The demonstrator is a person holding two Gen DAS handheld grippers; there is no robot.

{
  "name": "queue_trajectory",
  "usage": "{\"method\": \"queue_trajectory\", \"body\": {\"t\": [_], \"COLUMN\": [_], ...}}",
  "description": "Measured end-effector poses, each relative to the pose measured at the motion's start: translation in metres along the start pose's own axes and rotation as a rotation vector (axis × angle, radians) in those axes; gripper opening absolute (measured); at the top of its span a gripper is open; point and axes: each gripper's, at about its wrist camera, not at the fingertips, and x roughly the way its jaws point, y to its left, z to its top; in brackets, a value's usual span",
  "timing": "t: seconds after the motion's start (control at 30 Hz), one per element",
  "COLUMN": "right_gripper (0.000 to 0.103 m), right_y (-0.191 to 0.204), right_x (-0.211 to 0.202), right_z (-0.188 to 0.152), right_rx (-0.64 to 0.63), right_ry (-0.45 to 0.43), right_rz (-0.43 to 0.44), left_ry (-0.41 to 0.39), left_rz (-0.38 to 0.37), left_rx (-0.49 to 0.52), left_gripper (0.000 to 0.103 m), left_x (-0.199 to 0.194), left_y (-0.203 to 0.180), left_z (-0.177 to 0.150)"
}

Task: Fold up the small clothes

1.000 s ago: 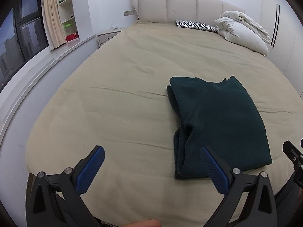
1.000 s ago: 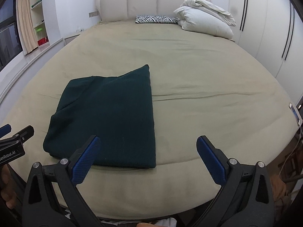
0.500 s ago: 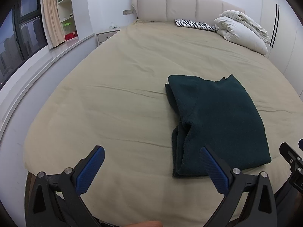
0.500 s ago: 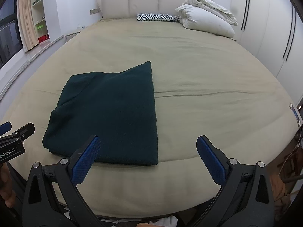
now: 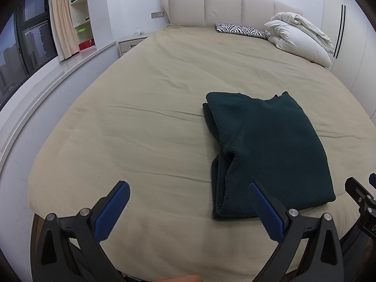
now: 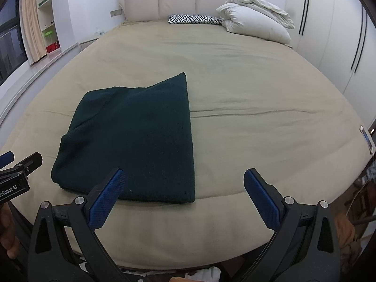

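Folded green garment on bed, both grippers' fingers spread, holding nothing

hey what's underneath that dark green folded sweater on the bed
The sweater lies flat on the beige bedsheet, which shows all around it. Its own folded layers show along the left edge. Anything else beneath is covered.

Left wrist view: looked from the foot of the bed toward the headboard, garment to its right.
Right wrist view: same direction, set further right, garment to its left.
Shared: bed, garment, headboard, white duvet.
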Motion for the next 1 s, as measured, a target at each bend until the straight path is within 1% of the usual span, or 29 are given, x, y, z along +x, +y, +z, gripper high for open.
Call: {"method": "queue_trajectory", "body": {"t": [1.0], "right_gripper": [0.103], "right_y": [0.0034], "right_x": [0.0063], "right_z": [-0.0017], "right_rx": [0.005], "right_ry": [0.012], "right_rz": [0.003], "left_ry": [0.005], "left_rz": [0.003], "left_rx": [0.000], "left_gripper": [0.103], "left_x": [0.0014], "left_y": [-0.0030], "left_z": [-0.0033]}}
